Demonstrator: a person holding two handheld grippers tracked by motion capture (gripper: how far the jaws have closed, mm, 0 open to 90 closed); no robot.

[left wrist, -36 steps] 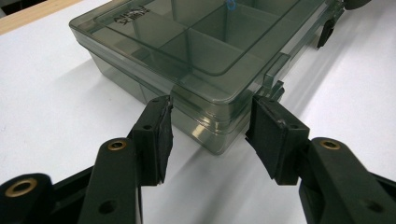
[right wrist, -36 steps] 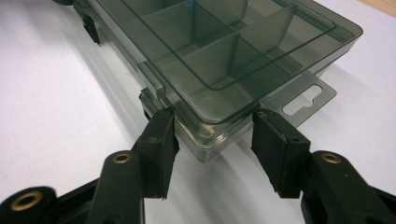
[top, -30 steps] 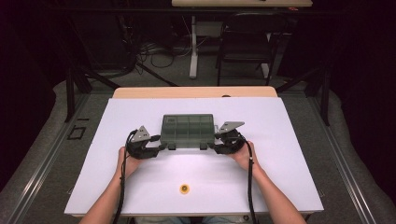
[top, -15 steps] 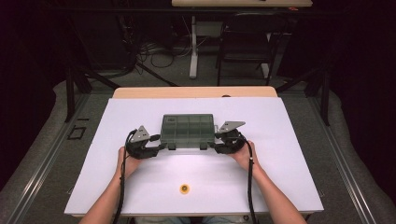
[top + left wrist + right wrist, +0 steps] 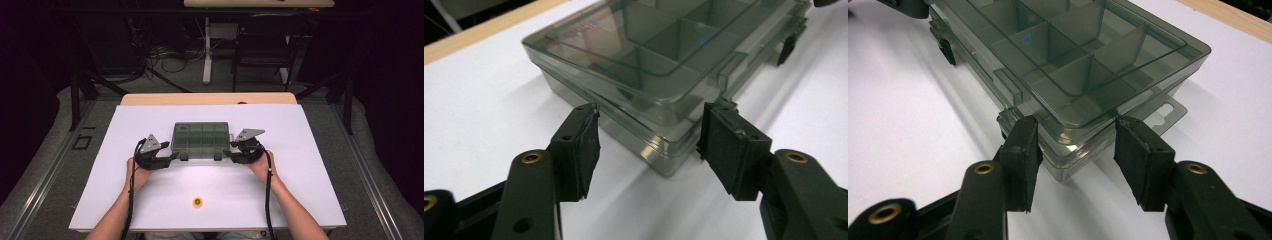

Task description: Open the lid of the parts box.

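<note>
At the left of the high view, the left gripper (image 5: 172,157) sits at the near left corner of the smoky compartment box (image 5: 201,140), which rests lid-down-shut near the middle of the white table (image 5: 300,200). In the left gripper view its jaws have just been opening: the 2 pads (image 5: 583,150) stand clear on either side of the box corner (image 5: 664,150), with a gap showing at both, so nothing is actually clamped there. My worry on this side is that if the hand lifts now, the corner simply stays behind and the box tips or twists. Moving toward the centre, the 2 dark latches (image 5: 184,157) on the near edge appear closed; a sideways shove from either jaw could skate the light plastic box across the smooth sheet instead of opening anything. Lower in the frame, a small yellow disc (image 5: 197,202) lies well apart from the box, near the front edge, and could be brushed off by a forearm. At the right, the right gripper (image 5: 231,155) straddles the near right corner; in the right gripper view its pads (image 5: 1020,150) sit partly spread and right against the box walls (image 5: 1073,145), though I cannot tell whether they press. A 1-sided grip like that could crack the thin lid rim or swing the box around.
</note>
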